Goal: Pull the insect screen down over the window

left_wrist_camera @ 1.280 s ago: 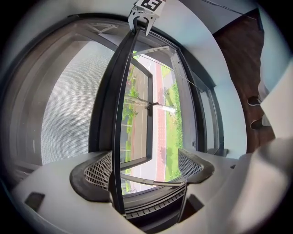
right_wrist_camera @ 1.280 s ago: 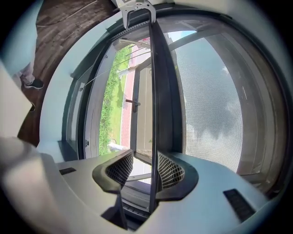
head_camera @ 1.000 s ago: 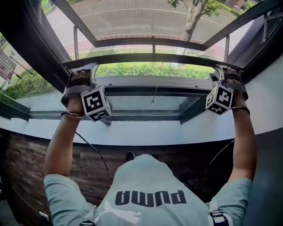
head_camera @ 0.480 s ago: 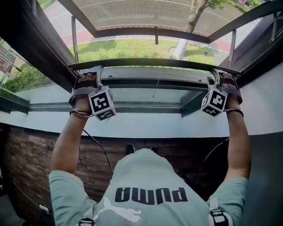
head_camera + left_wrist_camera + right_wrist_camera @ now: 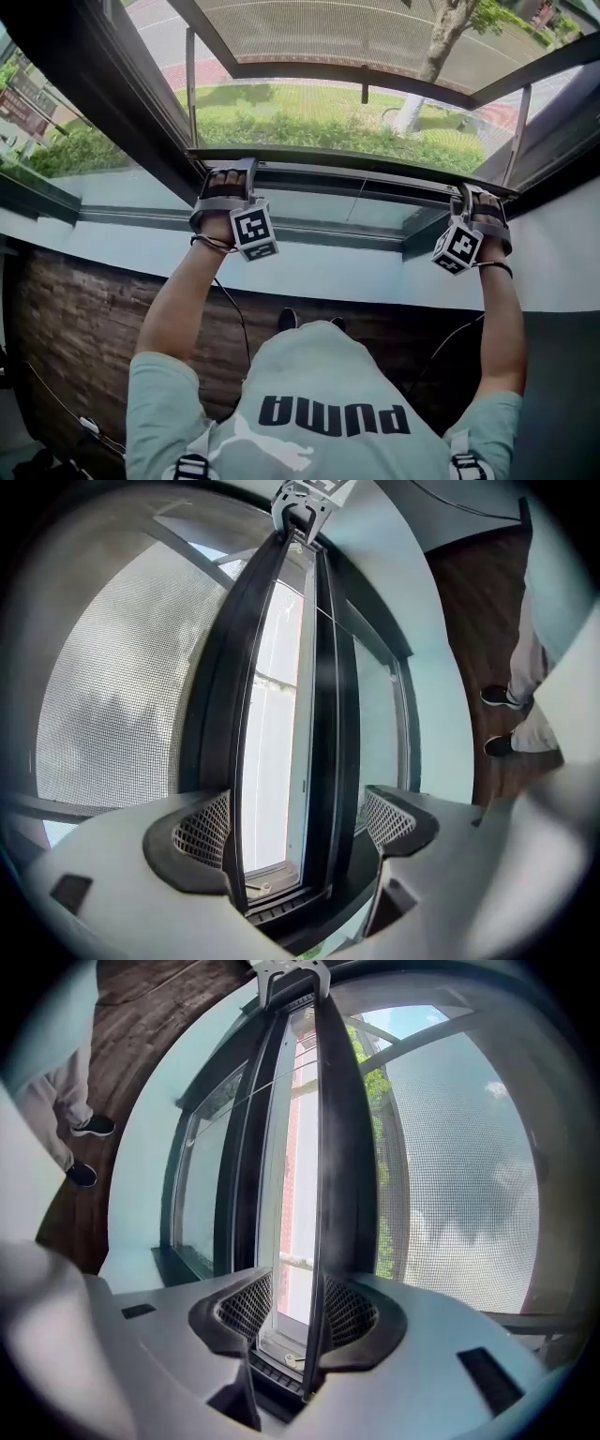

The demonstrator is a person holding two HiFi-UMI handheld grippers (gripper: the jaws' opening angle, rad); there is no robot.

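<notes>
Around the screen's bottom bar [image 5: 217,714], my left gripper [image 5: 295,829] has its fingers [image 5: 202,829] spread wide, and one pad touches the bar. My right gripper [image 5: 292,1314] has its fingers [image 5: 349,1314] closer, loose over the same bar. Above the bar is the insect screen [image 5: 309,28]. Just beside the bar is the window frame [image 5: 335,724].

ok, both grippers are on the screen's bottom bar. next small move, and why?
Probably press the bottom bar straight down, both ends evenly, until it meets the lower window frame. Both gripper views show a strip of daylight between bar and frame, so the screen isn't seated yet. The left gripper and right gripper sit with jaws apart astride the bar.
</notes>
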